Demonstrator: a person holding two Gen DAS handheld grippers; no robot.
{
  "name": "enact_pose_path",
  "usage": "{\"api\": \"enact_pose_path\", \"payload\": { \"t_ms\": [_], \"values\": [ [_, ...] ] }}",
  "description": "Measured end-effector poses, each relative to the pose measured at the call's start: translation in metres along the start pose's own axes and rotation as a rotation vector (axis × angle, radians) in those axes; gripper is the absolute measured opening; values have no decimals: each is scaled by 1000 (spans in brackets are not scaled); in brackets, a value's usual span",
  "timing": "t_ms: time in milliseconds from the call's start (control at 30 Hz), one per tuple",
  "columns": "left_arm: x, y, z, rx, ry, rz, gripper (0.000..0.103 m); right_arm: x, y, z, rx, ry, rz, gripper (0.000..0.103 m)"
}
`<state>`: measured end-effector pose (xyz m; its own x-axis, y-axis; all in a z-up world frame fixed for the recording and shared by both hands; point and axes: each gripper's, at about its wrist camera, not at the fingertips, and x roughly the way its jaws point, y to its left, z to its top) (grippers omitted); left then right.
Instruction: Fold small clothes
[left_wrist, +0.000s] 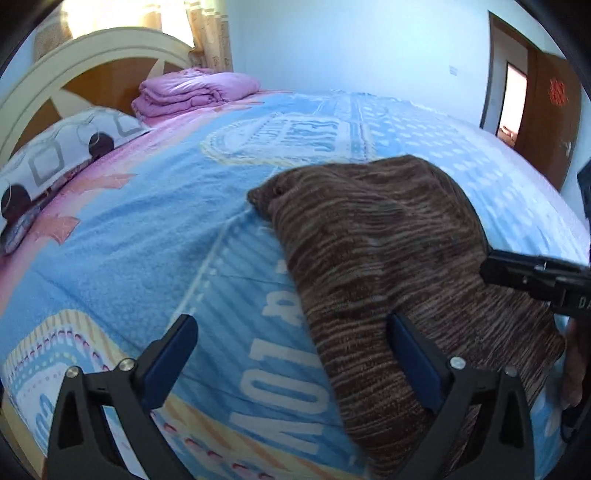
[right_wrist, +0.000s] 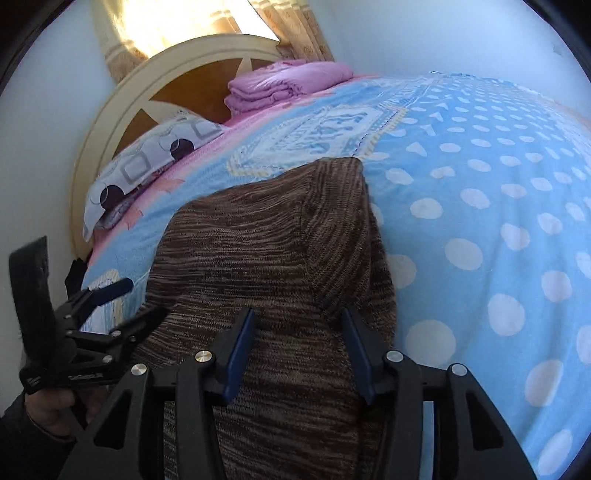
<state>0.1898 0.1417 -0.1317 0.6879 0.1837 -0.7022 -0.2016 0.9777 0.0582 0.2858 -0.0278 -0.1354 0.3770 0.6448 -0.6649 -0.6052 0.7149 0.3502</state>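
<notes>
Brown striped knit garment (left_wrist: 384, 266), folded into a long bundle, lies flat on the blue patterned bed (left_wrist: 147, 229).

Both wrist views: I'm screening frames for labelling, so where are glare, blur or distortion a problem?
Left wrist view: window blown out, bed bulges from fisheye, right gripper slightly smeared. Right wrist view: window glare again, sweater sharp, corners black.

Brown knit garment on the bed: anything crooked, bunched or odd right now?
Slightly. The brown knit garment lies skewed across the blue bedspread, with its far left corner puckered into a small peak. No damage is visible. Both the left gripper and right gripper are open.
</notes>
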Motion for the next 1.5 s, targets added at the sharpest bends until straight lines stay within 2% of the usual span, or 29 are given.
{"api": "enact_pose_path", "payload": {
  "t_ms": [67, 167, 233, 333, 467, 533, 600, 700, 833, 933, 1500],
  "values": [
    [-1, -7, -2, 10, -7, 37, 103, -2, 6, -3, -39, 10, -50, 49],
    [-6, 4, -13, -122, 14, -3, 103, -3, 10, -14, -81, 6, -126, 50],
    [-9, 12, -21, -167, 8, -38, 103, -6, 9, -20, -67, -2, -121, 50],
    [-25, 28, -25, -222, 42, -92, 103, -22, 8, -24, -29, 8, -123, 51],
    [-64, 46, -28, -270, 14, -72, 103, -66, 21, -35, -12, -57, -149, 52],
    [-84, 50, -28, -269, -12, -68, 103, -96, 34, -40, -27, -119, -170, 57],
    [-105, 47, -26, -250, -43, -61, 103, -120, 49, -44, -56, -175, -193, 68],
    [-139, 31, -22, -181, -117, -47, 103, -148, 73, -46, -114, -230, -221, 70],
    [-161, 14, -10, -104, -179, -56, 103, -171, 94, -48, -161, -276, -228, 71],
    [-166, 12, -7, -82, -188, -74, 103, -181, 101, -50, -170, -297, -221, 71],
    [-169, 9, -5, -67, -198, -43, 103, -185, 110, -50, -169, -324, -210, 71]
  ]
}}
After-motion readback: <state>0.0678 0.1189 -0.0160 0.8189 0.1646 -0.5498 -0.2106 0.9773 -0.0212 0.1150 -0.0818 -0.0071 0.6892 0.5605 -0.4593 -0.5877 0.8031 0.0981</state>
